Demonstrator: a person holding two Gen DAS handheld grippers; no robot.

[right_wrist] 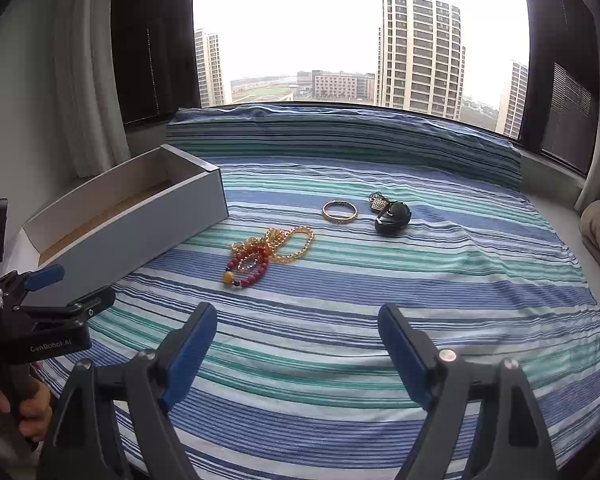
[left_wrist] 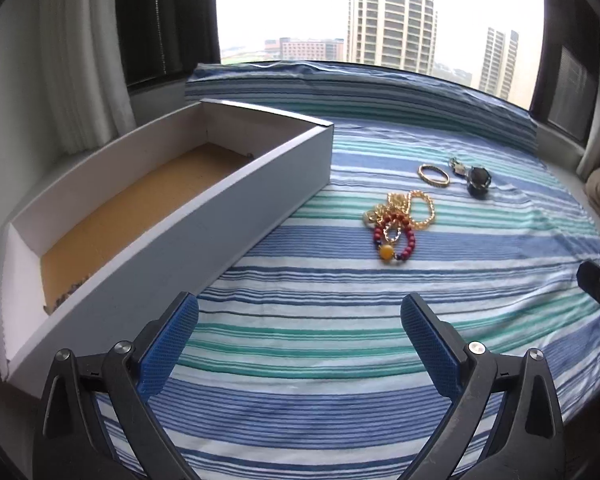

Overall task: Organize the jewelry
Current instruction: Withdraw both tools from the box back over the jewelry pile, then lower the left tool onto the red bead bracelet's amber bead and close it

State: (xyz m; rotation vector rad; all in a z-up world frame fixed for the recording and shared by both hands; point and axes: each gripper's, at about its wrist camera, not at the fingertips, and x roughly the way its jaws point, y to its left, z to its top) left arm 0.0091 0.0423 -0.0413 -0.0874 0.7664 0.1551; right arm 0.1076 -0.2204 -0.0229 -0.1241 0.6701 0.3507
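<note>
Long white box [left_wrist: 188, 216], open-topped, brown floor, lying at 9 o'clock on the striped blue-green cloth [right_wrist: 340, 280]; inside looks nearly bare, contents unclear. Tangle of jewelry [right_wrist: 266, 254] at centre: red bead bracelet [right_wrist: 252, 270] with a yellow bead, overlapped by a gold chain [right_wrist: 296, 246]. Gold bangle [right_wrist: 339, 211] lying flat at 1 o'clock from the tangle; dark round piece [right_wrist: 394, 216] with a small clasp just beyond, at 2 o'clock.

Both the left gripper [left_wrist: 299, 312] and the right gripper [right_wrist: 297, 322] have black plastic arms, silver screws and blue textured pads [left_wrist: 168, 346]; the left's body reads "GenRobot.AI".
</note>
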